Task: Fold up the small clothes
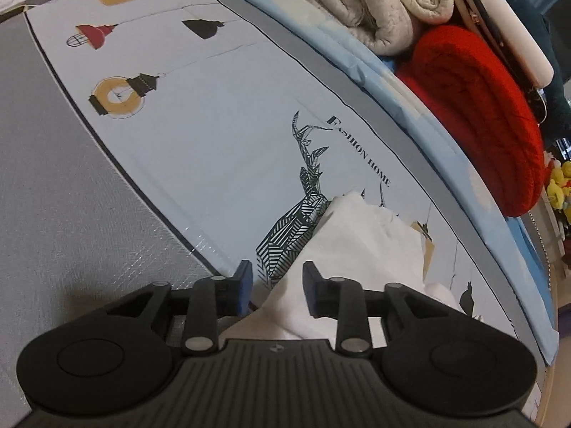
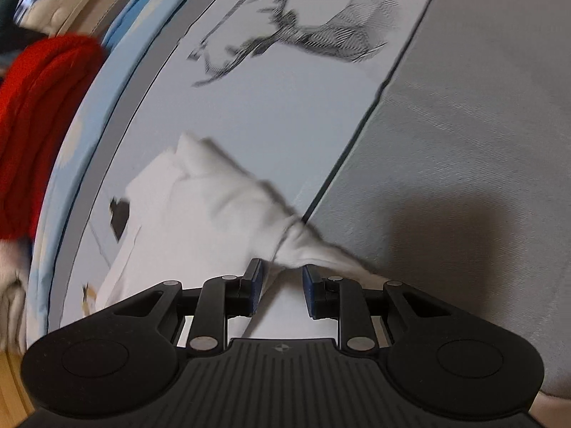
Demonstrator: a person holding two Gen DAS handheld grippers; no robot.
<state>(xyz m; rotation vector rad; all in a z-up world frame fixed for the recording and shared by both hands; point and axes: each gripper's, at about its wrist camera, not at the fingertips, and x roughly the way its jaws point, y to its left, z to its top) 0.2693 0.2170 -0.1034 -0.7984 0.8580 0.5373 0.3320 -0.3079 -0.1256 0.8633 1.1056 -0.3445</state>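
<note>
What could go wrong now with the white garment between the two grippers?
1. Both the left gripper and the right gripper look open around the white garment, so it may slip away.
2. The garment is bunched, so closing now may catch several layers and spoil the fold.

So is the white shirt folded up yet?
No. The shirt lies crumpled and bunched on the mat, not in a neat fold.

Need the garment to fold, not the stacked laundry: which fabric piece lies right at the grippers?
The white garment, crumpled on the printed mat between both open grippers' fingers. The red blanket and cream blanket sit folded along the far edge.
</note>
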